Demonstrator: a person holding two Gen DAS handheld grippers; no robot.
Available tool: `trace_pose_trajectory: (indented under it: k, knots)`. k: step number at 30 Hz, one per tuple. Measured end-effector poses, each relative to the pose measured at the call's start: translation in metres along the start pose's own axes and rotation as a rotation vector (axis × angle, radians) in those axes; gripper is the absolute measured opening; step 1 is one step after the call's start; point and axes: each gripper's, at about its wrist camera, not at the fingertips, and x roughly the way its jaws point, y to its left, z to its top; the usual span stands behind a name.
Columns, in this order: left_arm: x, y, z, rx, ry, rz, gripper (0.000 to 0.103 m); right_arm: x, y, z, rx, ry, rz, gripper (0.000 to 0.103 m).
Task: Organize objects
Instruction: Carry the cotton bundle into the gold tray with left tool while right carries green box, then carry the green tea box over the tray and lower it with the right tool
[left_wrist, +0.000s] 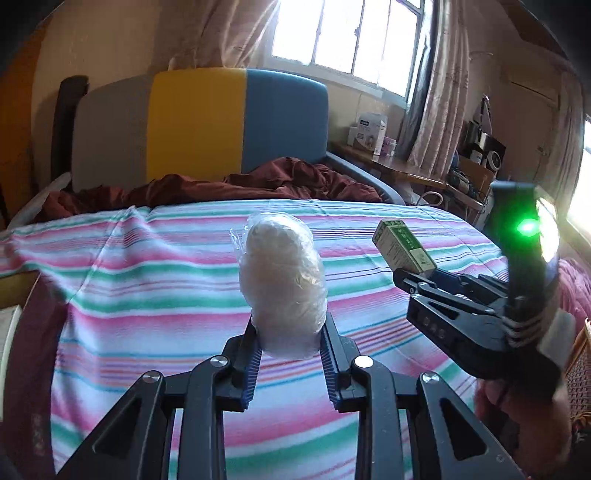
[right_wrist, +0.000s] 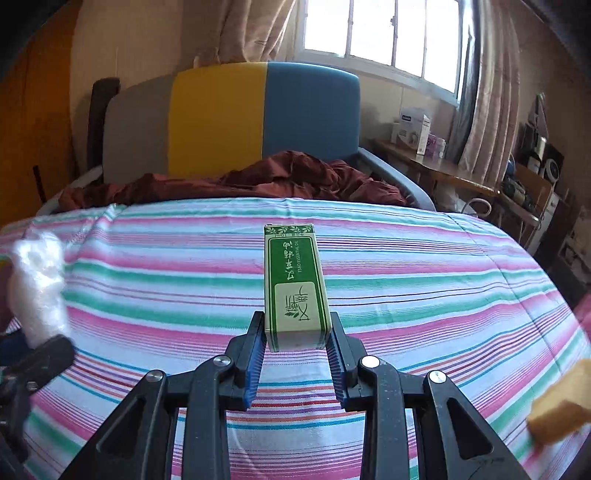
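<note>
Two objects are being carried above the bed at once, so the step in hand is judged to be the transport stage of the tidying, with both pick-ups done and neither object yet set down. In the left wrist view the left gripper (left_wrist: 289, 334) is clenched on a clear plastic bag of pale, fibrous material (left_wrist: 282, 278), which is held by its lower end and stands upright between the ribbed blue pads (left_wrist: 253, 363) at twelve o'clock from the camera. In the right wrist view the right gripper (right_wrist: 297, 338) is clamped on the near end of a small green-and-cream carton (right_wrist: 294, 284), which projects straight ahead toward twelve o'clock. The striped bedspread (right_wrist: 424, 280) is seen below both loads, and a rumpled maroon blanket (right_wrist: 258, 181) lies beyond it before the grey, yellow and blue headboard (right_wrist: 229, 118). From the left camera the other gripper and its carton are found at about three o'clock, near but apart from the bag. A yellowish block (right_wrist: 557, 404), blurred, is glimpsed at four o'clock in the right view. No container or destination can be identified, so the next move is judged to call for a drop spot to be chosen, each load lowered onto it, and the jaws released only once the load is supported.
</note>
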Motion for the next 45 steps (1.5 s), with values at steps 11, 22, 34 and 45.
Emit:
trace_pose_trajectory:
  k: [11,22,34,45]
  knots:
    - [-0.07,0.054,-0.008,-0.114,-0.022,-0.024,0.029,0.006,0.006,-0.004,-0.032,0.033,-0.014,0.032]
    - [-0.122,0.149,-0.013,-0.274,-0.015,0.071,0.029,-0.014,0.026,0.0,-0.055,0.005,0.032,0.032]
    - [-0.14,0.262,-0.043,-0.487,0.155,0.166,0.029,-0.04,0.046,0.012,-0.056,-0.029,0.076,0.032]
    - [-0.131,0.268,-0.059,-0.422,0.288,0.153,0.03,-0.095,0.102,0.031,-0.063,-0.119,0.231,0.032]
